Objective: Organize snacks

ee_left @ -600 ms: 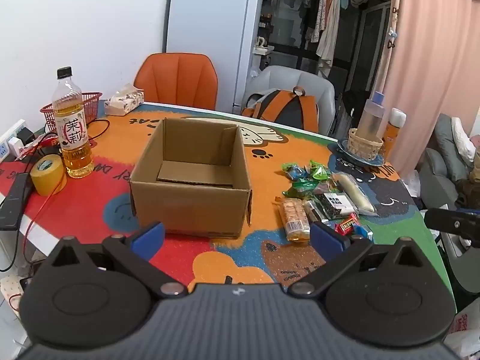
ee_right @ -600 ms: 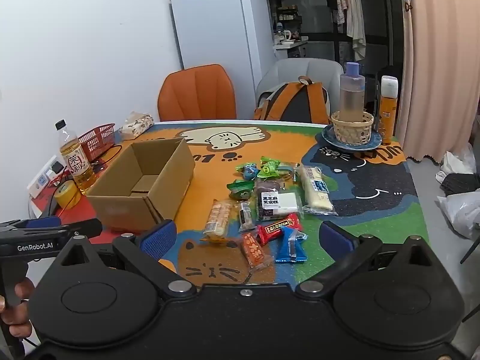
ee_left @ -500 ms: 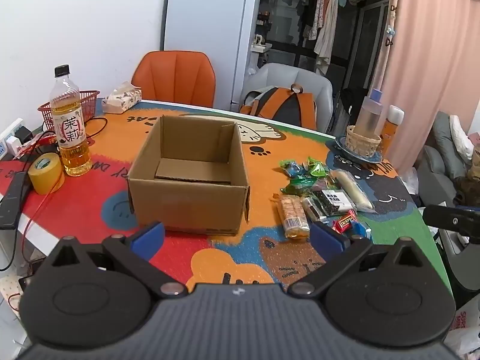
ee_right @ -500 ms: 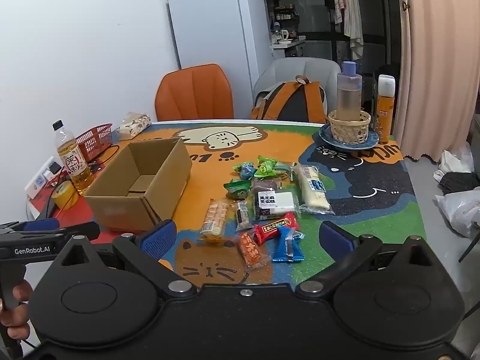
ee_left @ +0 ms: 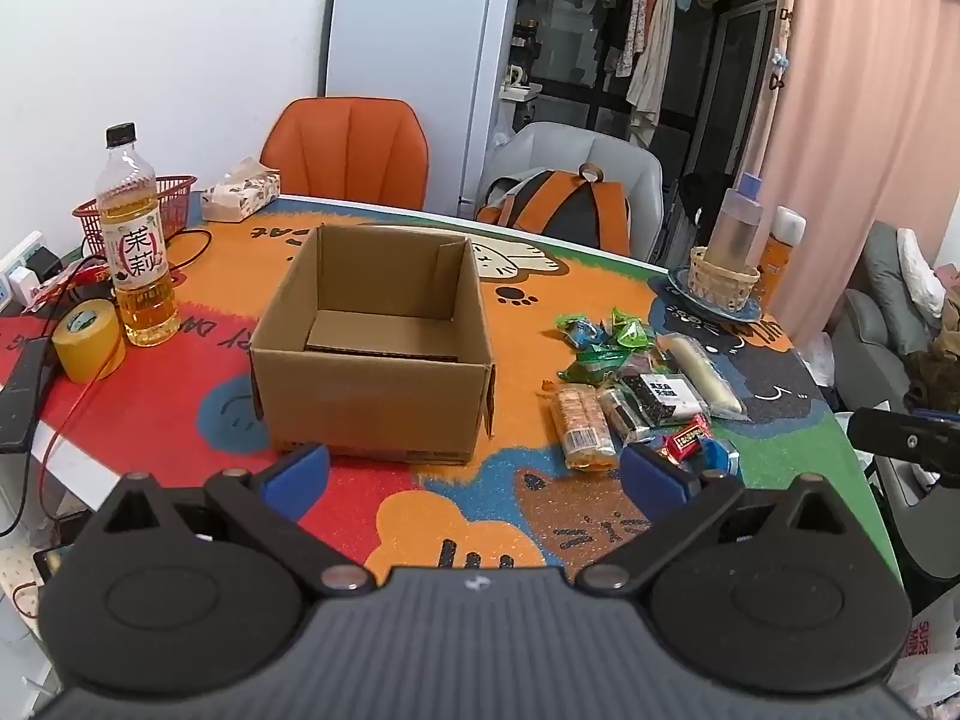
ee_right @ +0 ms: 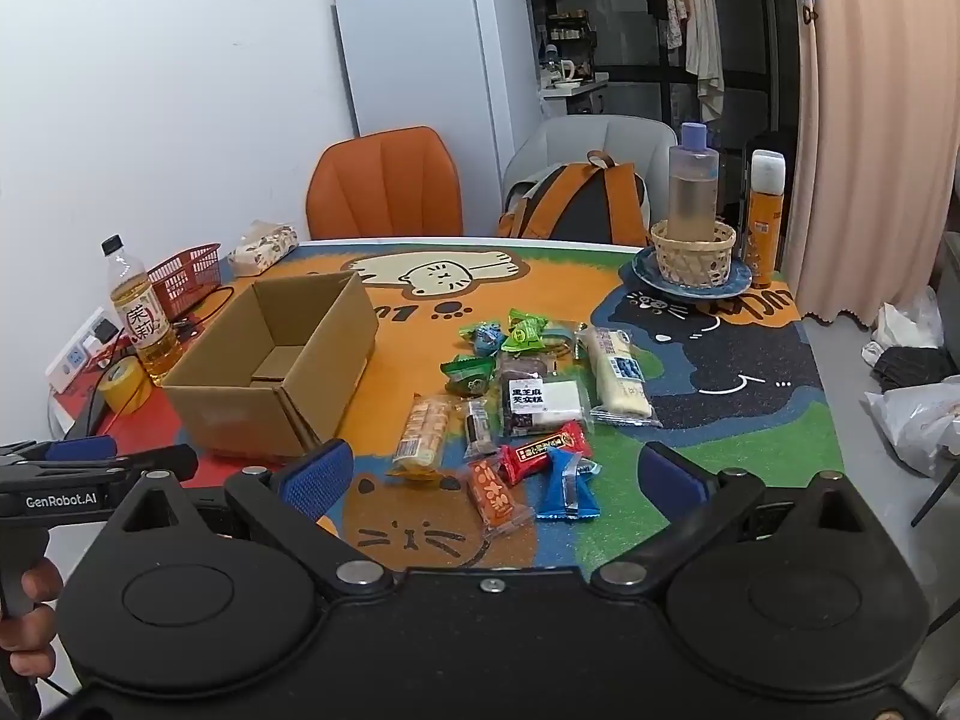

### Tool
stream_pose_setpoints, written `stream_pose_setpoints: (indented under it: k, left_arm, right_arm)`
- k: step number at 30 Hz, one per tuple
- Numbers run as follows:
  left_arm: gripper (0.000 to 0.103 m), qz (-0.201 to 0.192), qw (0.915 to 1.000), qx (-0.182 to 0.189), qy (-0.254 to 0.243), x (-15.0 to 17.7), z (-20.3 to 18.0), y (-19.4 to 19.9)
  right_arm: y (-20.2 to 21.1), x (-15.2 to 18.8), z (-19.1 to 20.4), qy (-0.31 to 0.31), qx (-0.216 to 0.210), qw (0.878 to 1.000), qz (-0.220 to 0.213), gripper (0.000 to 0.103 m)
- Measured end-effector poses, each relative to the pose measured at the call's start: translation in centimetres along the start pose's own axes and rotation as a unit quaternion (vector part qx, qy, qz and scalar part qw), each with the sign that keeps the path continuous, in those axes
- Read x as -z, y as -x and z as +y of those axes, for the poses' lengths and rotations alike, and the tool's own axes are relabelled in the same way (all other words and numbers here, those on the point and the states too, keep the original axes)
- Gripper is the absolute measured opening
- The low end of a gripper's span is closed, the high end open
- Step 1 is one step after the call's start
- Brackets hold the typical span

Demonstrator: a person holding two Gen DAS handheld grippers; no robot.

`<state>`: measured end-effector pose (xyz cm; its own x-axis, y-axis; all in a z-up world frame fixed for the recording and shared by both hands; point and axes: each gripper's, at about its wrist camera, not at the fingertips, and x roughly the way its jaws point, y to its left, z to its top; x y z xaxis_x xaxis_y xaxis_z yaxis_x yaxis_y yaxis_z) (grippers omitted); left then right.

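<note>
An open, empty cardboard box (ee_left: 372, 354) stands on the colourful cat-print table mat (ee_left: 468, 516); it also shows in the right wrist view (ee_right: 276, 372). Several wrapped snacks lie in a cluster right of it: a biscuit pack (ee_right: 423, 435), a black-and-white pack (ee_right: 540, 399), a long white pack (ee_right: 618, 375), a red bar (ee_right: 543, 450), an orange bar (ee_right: 495, 495), a blue packet (ee_right: 567, 489) and green sweets (ee_right: 516, 333). My left gripper (ee_left: 474, 471) is open and empty, in front of the box. My right gripper (ee_right: 498, 477) is open and empty, above the nearest snacks.
A tea bottle (ee_left: 135, 255), yellow tape roll (ee_left: 90, 339), red basket (ee_left: 171, 204), tissue pack (ee_left: 240, 198) and cables sit at the left. A wicker basket with a bottle (ee_right: 693, 240) and an orange can (ee_right: 765, 219) stand at the far right. Chairs and a backpack (ee_right: 576, 198) lie behind.
Both cameras have moved slightly closer to the table. The box and snacks have not moved. Both grippers stay open.
</note>
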<state>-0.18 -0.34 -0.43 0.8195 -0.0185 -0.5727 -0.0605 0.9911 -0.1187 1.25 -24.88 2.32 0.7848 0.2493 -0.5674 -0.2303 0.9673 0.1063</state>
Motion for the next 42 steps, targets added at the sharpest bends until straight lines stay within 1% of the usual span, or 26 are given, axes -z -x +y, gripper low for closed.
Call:
stream_pose_setpoints:
  k: [4,11,42]
  left_arm:
    - [0.102,-0.005,1.0000,-0.002,-0.001,-0.10,-0.10,0.39]
    - [0.102,0.003,1.0000,0.005,-0.006,0.14,-0.30,0.01]
    - [0.102,0.002,1.0000,0.007,-0.004,0.40,-0.07,-0.02]
  right_arm:
    - [-0.12,0.10,-0.09,-0.001,-0.003,1.000,0.002,0.103]
    - [-0.84,0.54,0.00,0.000,-0.003,1.000,0.015,0.103]
    - [-0.95,0.68,0.43,0.007,-0.005,1.000,0.018,0.103]
